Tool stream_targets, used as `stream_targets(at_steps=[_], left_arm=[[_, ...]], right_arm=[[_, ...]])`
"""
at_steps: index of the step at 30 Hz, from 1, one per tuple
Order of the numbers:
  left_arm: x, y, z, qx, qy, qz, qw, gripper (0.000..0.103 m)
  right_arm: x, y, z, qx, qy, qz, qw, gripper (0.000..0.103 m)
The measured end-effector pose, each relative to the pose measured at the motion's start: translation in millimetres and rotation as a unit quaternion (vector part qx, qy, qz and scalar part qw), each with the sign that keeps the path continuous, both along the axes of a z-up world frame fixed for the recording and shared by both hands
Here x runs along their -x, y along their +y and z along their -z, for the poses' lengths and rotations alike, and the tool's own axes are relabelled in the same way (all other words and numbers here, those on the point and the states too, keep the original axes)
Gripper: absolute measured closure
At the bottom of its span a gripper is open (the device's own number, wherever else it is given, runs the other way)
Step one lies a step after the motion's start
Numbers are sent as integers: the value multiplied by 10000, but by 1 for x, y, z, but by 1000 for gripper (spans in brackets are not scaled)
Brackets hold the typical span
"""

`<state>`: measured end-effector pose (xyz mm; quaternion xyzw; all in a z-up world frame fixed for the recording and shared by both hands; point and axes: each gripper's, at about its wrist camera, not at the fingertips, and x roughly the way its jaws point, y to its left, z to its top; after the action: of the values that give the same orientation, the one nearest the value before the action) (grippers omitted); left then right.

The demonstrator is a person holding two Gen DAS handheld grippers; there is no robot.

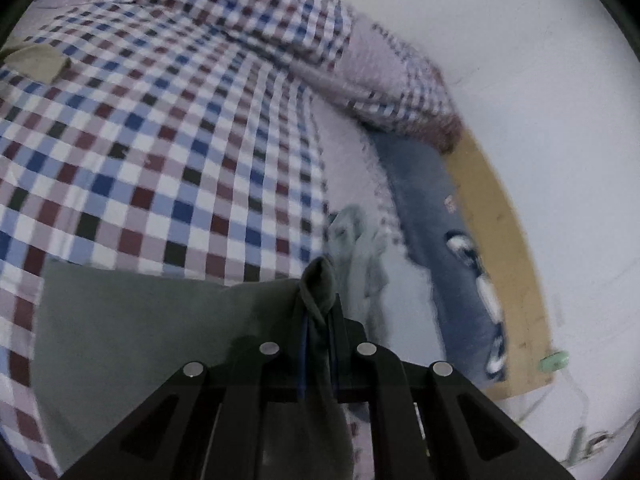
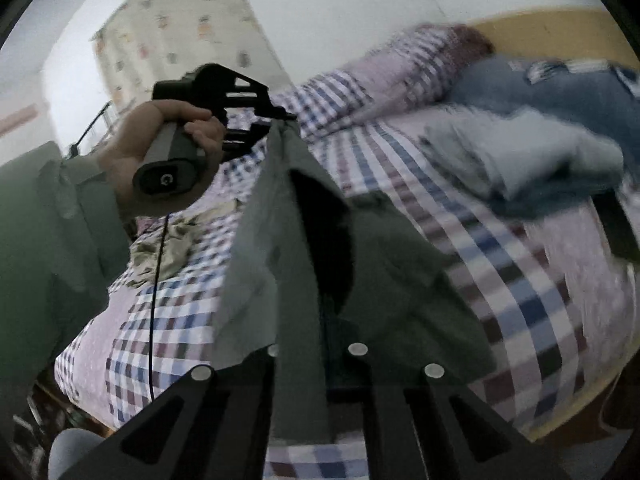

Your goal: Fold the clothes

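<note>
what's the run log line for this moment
left gripper: shut on grey-green cloth garment | right gripper: shut on garment | above checked bedsheet

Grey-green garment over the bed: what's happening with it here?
A person holds a set of tongs in each hand, and both are shut on the grey-green garment. The left tongs pinch a bunched edge; the right tongs grip another part. The cloth hangs above the checked bedsheet, with other clothes heaped near the pillow.

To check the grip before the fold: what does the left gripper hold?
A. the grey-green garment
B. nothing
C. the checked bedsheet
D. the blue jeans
A: the left gripper is shut on a bunched edge of the grey-green garment, above the checked bedsheet.
</note>
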<state>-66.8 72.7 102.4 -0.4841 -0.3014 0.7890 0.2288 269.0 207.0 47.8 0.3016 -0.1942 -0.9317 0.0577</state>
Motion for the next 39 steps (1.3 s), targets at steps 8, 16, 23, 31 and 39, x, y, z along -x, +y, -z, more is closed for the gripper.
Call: stream_targets(at_steps=[8,16,23,31,39], left_arm=[[22,56,47,753,-318,104,9966,96],[36,84,77,1262,-473,278,9905,94],[33,70,72,702,-232,376,9966,45],[6,-9,30,267,585,-231,9977,22],[-37,-108,48,960,673,-682,9908,21]], right_arm=[[9,39,33,590,-598,287,9961,103],[11,68,47,695,-898,592,9918,102],[12,92,55,910,-1132,781,9863,99],[10,120,41,821,-957,1419,9818,79],[16,136,20,943,-452,1339,9855,54]])
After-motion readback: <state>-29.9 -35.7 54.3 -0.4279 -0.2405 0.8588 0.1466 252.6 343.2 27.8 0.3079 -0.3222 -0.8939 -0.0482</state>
